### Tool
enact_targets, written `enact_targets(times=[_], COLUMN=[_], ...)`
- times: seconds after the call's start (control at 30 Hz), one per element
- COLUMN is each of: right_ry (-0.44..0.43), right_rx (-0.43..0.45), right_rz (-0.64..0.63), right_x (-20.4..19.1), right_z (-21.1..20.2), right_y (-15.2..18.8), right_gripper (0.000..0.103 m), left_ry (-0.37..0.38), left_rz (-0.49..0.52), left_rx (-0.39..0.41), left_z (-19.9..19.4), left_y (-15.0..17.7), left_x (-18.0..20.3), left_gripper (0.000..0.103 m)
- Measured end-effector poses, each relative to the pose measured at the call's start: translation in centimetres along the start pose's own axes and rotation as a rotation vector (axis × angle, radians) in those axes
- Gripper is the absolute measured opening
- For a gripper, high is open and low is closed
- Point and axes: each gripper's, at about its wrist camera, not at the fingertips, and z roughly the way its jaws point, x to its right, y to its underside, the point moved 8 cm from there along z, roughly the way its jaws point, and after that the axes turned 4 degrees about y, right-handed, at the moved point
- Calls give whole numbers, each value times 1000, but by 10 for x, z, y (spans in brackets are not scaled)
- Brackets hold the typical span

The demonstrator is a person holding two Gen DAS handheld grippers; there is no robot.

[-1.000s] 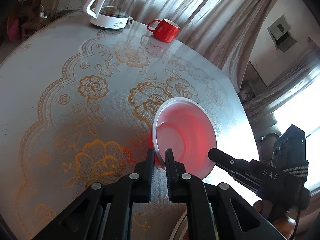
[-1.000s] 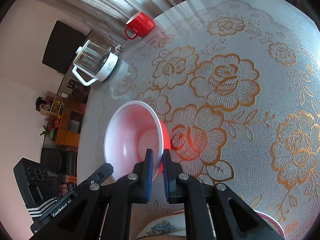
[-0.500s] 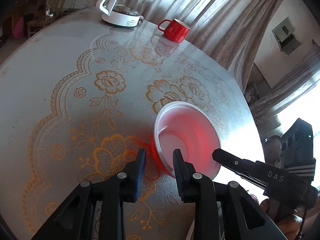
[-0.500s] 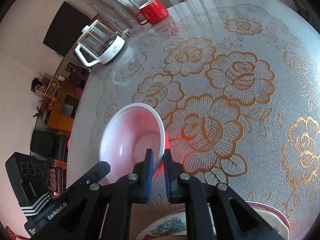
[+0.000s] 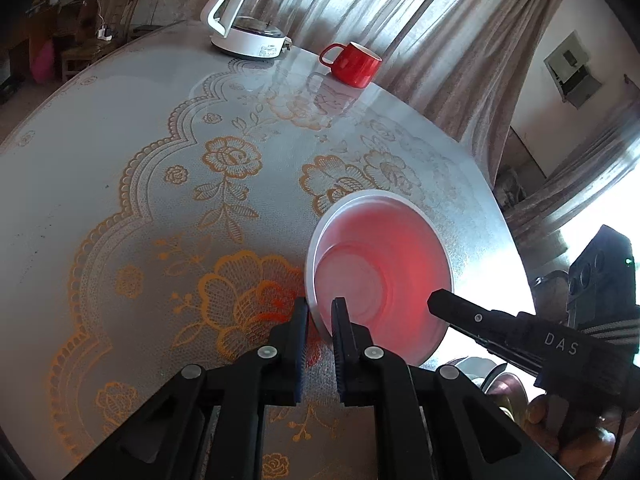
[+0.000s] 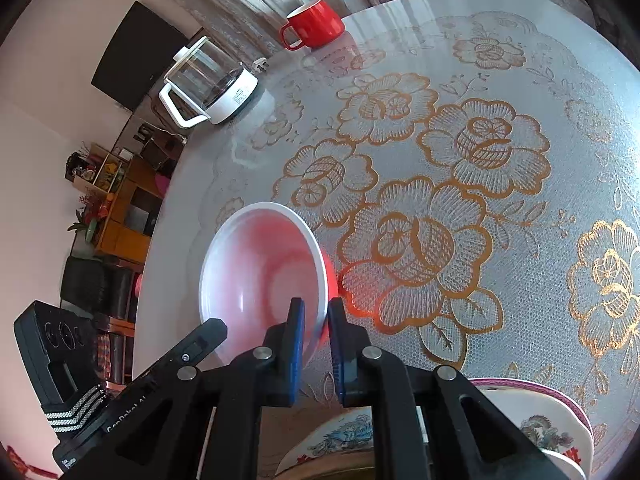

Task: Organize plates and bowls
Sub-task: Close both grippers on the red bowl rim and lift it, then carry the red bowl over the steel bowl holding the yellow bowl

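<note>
A red bowl with a white inside (image 5: 380,264) is held tilted above the flowered tablecloth. My left gripper (image 5: 320,316) grips its near rim, one finger inside and one outside. My right gripper (image 6: 316,320) is shut on the opposite rim of the same bowl (image 6: 260,276). Each gripper shows in the other's view: the right one (image 5: 500,328) and the left one (image 6: 192,344). Patterned plates and bowls (image 6: 532,428) lie just below my right gripper at the near edge.
A glass kettle on a white base (image 5: 256,20) and a red mug (image 5: 354,64) stand at the far edge of the round table (image 5: 120,152). Curtains hang behind them. A cabinet and chairs stand beyond the table (image 6: 120,208).
My left gripper opened half a second ago and has closed again on the bowl's rim. My right gripper kept its hold. The bowl stayed about where it was.
</note>
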Motion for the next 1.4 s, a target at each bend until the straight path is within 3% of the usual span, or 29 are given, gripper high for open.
enact_targets(times=[0.23, 0.77, 1.23, 1.4], right_ry=[-12, -22, 24, 37], right_rx=[12, -23, -65, -64], right_rz=[-46, -124, -209, -222], right_x=[-13, -41, -60, -62], right_z=[-5, -9, 1, 0], right_y=[6, 36, 54, 56], right_gripper=[13, 11, 19, 24], left_ry=[-28, -1, -31, -4], left_rz=[48, -2, -49, -62], left_rx=[47, 56, 37, 51], left_z=[-21, -59, -63, -67], left_y=[16, 41, 59, 61], left_x=[1, -20, -42, -43], left_gripper=[11, 11, 11, 16])
